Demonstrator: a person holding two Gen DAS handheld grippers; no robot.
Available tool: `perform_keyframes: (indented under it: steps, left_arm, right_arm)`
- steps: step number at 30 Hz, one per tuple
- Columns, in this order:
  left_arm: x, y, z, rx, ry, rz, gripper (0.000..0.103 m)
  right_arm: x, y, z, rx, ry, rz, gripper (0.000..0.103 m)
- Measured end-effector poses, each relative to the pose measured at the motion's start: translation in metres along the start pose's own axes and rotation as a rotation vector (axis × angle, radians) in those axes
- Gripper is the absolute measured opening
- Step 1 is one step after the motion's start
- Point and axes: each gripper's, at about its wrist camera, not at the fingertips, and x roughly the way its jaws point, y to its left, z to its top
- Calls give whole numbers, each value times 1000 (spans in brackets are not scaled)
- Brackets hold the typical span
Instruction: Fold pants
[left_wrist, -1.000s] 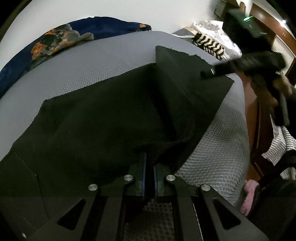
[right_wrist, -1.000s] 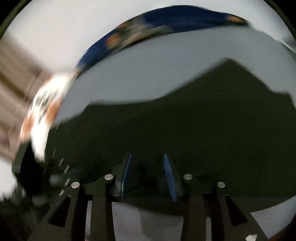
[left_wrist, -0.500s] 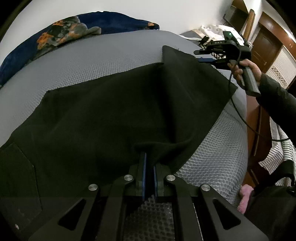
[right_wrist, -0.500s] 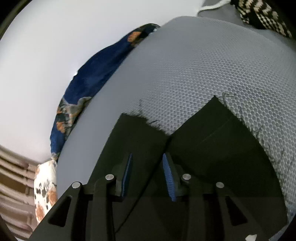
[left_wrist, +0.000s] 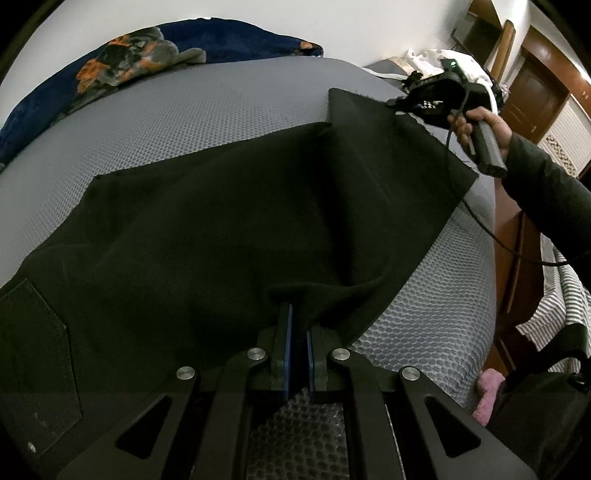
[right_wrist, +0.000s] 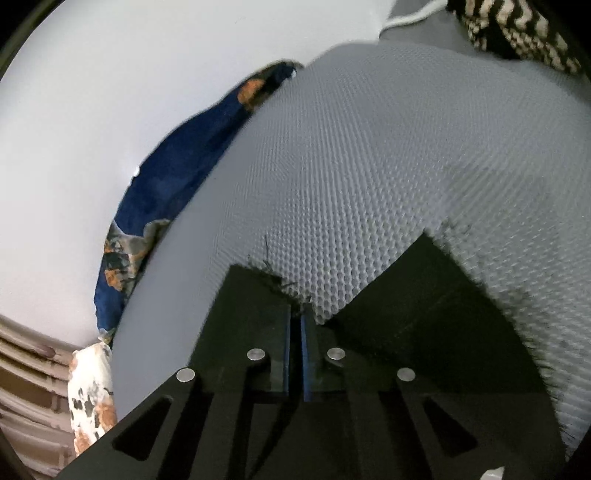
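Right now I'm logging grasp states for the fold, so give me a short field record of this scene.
garment: black pants, spread flat
surface: grey mesh mattress
left gripper: jaws shut on the near edge of the pants, fabric bunched there
right gripper: jaws shut on the frayed hem at the far leg end
back pocket: visible at the left edge
background: blue patterned blanket by the wall

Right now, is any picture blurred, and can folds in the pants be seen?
Left wrist view: sharp, dim; the pants are nearly flat black, with faint folds near the left gripper. Right wrist view: the bed is slightly blurred; no folds show there.
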Motion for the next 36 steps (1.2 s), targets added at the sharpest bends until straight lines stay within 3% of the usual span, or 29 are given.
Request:
perform_keyframes:
  steps: [4,9,11,19,30,32,34,36]
  left_arm:
    - [-1,1,0,5,-5,-3,7]
    - [0,0,-4,18,-7,-17,7]
    - [1,-2,-4,29,-4,-23,7]
    - [12,-10,-6,74,23,-15,9]
    - [15,-12,-6,93,34,-5,10]
    - [15,-11,-4,80,40,-11,13]
    - [14,-8,-3,57,47,-23,15]
    - [13,-6,-2,39,57,-26,18]
  right_arm:
    - [-47,-2,-8,-14,-88,9,3]
    - [-110,-25,-33,-14,-183,-86,3]
    - [-121,-42,-45,3,-178,-129,3]
    - [-115,-94,-84,64,-123,-277,2]
    - [-113,-100,-97,50,-111,-321,2]
    - [-114,-98,-94,46,-99,-323,9]
    - [-116,-95,-91,35,-76,-325,25]
    - [-122,-90,-86,13,-89,-336,28]
